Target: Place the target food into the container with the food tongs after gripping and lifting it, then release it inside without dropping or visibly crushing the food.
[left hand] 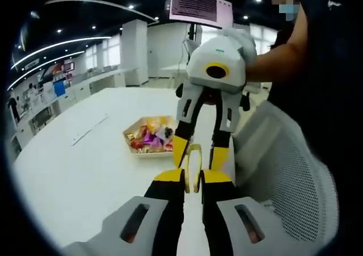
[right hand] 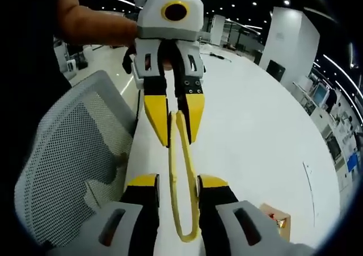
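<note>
A pair of yellow food tongs [left hand: 193, 164] [right hand: 182, 176] hangs in the air between my two grippers, which face each other. In the left gripper view my left gripper [left hand: 193, 179] is shut on one end of the tongs; the right gripper view shows it [right hand: 177, 126] pinching the arms together. My right gripper [right hand: 178, 185] [left hand: 198, 152] stands open around the looped part of the tongs, a jaw on either side and a small gap showing. On the white table [left hand: 91, 171] behind them sits a tan hexagonal tray [left hand: 136, 130] of wrapped sweets [left hand: 152, 139].
A white mesh chair back [left hand: 289, 176] [right hand: 68, 159] stands close beside the grippers at the table's edge. A person's arm [left hand: 272, 60] holds the right gripper. A corner of the tan tray [right hand: 276, 217] shows low in the right gripper view. A monitor [left hand: 198, 7] stands behind.
</note>
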The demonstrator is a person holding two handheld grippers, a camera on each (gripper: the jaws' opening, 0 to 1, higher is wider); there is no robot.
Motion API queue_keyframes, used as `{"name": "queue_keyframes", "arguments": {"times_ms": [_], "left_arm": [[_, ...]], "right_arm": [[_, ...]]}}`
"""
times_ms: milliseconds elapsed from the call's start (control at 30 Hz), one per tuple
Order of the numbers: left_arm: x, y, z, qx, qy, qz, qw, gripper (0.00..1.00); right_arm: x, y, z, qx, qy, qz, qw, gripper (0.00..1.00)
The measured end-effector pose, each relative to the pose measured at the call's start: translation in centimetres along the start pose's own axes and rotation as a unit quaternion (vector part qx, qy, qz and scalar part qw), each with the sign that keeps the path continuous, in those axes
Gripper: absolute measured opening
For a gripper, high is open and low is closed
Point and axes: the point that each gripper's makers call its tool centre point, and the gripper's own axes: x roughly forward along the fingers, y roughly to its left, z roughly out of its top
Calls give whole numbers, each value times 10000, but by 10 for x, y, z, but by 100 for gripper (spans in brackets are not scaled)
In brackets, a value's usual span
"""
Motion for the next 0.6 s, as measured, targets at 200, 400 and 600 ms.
{"name": "queue_keyframes", "arguments": {"times_ms": [200,400,600], "left_arm": [[8,3,-31,-267,93,-19,9996,6],[6,-1,-27,-268,93,-39,9996,7],[5,5,-36,-361,-87,-20,9993,7]], "right_arm": [[-7,2,-21,435,-2,-125,9990,28],[-15,-2,-25,607,-88,-273,9977,34],[-10,-2,-23,614,-83,-249,9978,33]]}}
